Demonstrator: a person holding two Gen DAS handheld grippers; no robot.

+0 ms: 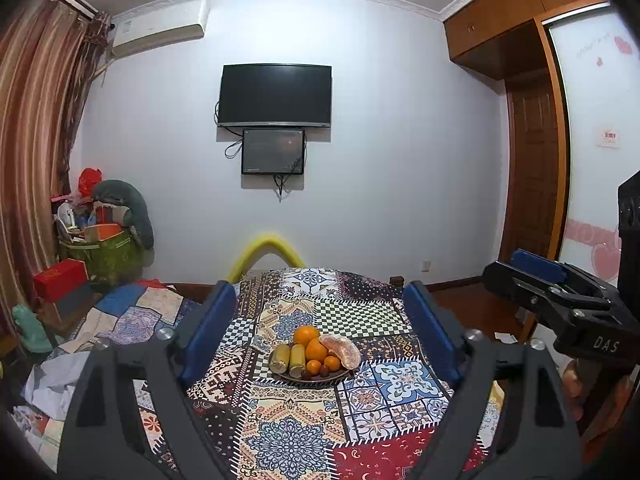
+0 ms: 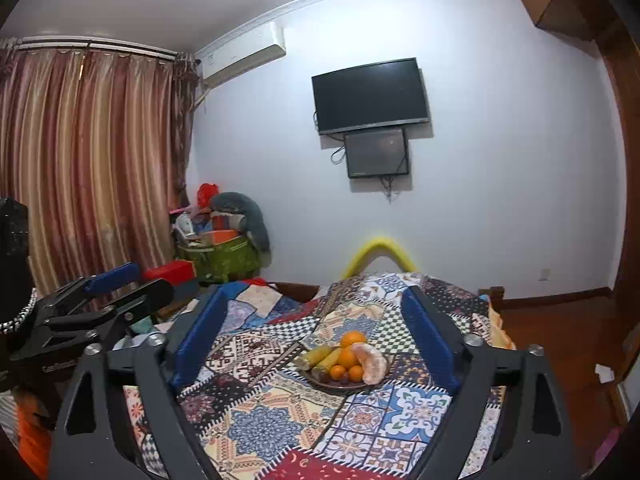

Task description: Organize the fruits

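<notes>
A dark plate (image 1: 332, 377) of fruit sits on a patchwork cloth in both views. It holds oranges (image 1: 306, 336), yellow corn pieces (image 1: 280, 357), a peeled pomelo segment (image 1: 341, 351) and small dark fruits (image 1: 323, 370). In the right wrist view the plate (image 2: 320, 382) holds the same oranges (image 2: 352, 338), corn (image 2: 316, 356) and pomelo (image 2: 373, 362). My left gripper (image 1: 320, 296) is open and empty, held well short of the plate. My right gripper (image 2: 316, 300) is open and empty too, and also shows in the left wrist view (image 1: 520, 266).
The patchwork cloth (image 1: 288, 424) covers a table with a yellow chair back (image 1: 266, 246) behind it. Boxes and bags (image 1: 96, 240) are piled at the left under striped curtains (image 2: 88, 160). A wooden floor (image 2: 560, 344) lies to the right. A TV (image 1: 275, 95) hangs on the wall.
</notes>
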